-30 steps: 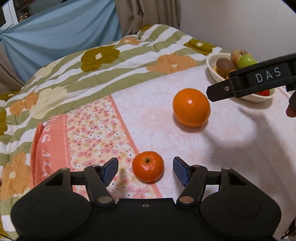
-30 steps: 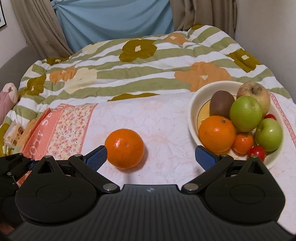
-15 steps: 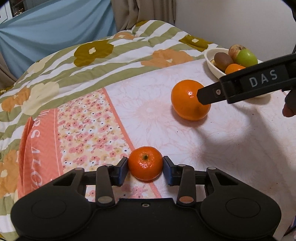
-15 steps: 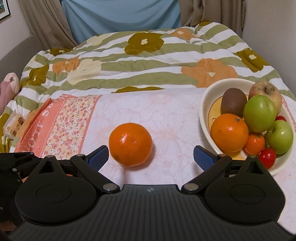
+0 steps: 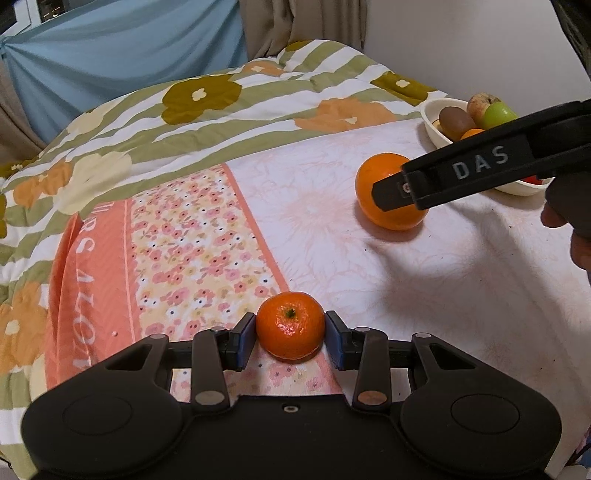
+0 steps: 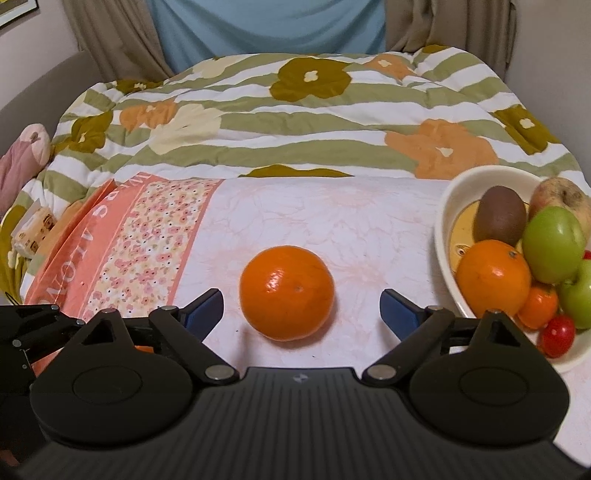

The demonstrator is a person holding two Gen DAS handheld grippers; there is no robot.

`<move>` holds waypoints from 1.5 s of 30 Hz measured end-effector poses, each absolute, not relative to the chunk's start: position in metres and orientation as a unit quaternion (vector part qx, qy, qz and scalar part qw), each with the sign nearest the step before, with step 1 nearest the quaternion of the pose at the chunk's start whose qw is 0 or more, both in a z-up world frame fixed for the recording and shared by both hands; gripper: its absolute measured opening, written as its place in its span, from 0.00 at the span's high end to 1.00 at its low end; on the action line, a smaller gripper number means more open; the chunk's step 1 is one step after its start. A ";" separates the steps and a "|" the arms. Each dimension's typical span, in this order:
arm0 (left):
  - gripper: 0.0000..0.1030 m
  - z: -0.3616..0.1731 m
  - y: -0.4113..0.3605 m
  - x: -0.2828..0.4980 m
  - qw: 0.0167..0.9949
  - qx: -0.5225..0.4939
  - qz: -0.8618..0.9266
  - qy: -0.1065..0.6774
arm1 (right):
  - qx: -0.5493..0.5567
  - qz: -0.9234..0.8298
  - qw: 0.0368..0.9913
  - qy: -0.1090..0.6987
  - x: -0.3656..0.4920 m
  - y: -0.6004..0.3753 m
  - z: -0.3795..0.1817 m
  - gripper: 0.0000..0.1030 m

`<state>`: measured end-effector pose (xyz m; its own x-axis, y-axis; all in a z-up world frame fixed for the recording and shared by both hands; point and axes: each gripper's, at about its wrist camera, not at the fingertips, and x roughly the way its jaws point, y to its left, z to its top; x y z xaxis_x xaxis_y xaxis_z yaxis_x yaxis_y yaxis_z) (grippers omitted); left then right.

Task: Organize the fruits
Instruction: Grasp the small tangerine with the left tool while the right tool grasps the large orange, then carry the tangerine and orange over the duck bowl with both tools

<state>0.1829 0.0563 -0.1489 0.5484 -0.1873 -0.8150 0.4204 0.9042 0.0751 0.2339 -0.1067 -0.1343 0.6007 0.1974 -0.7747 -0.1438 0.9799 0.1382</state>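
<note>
A striped floral quilt (image 6: 295,122) fills the upper half; blue fabric (image 6: 266,26) hangs top centre, beige curtains (image 6: 107,40) flanking it.

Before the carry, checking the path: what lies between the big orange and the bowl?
Only bare pink cloth lies between the big orange and the bowl, seen in the right wrist view.

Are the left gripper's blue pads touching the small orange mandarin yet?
Touching. The left wrist view shows both pads of the left gripper pressed against the small mandarin's sides, no gap.
</note>
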 end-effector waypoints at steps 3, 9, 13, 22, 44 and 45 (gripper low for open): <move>0.58 -0.148 0.058 0.181 0.871 0.128 -0.170 0.443 | 0.025 0.102 0.893 0.437 0.237 -0.103 -0.137 0.00; 0.58 -0.147 0.059 0.177 0.874 0.127 -0.154 0.443 | 0.006 0.120 0.893 0.433 0.246 -0.097 -0.142 0.05; 0.58 -0.147 0.061 0.175 0.875 0.124 -0.147 0.444 | 0.006 0.124 0.890 0.439 0.250 -0.097 -0.147 0.10; 0.58 -0.140 0.062 0.172 0.881 0.114 -0.132 0.440 | 0.003 0.138 0.888 0.439 0.249 -0.101 -0.149 0.25; 0.58 -0.082 0.019 0.164 0.906 0.093 -0.113 0.397 | 0.013 0.164 0.900 0.403 0.224 -0.156 -0.088 0.25; 0.58 -0.078 0.014 0.164 0.907 0.092 -0.115 0.394 | 0.013 0.163 0.902 0.400 0.223 -0.162 -0.083 0.25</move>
<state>0.1643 0.0142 -0.0784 0.6635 -0.1360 -0.7357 0.2805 0.9568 0.0761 0.2227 -0.1618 -0.0832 0.6269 0.3050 -0.7169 -0.2838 0.9464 0.1545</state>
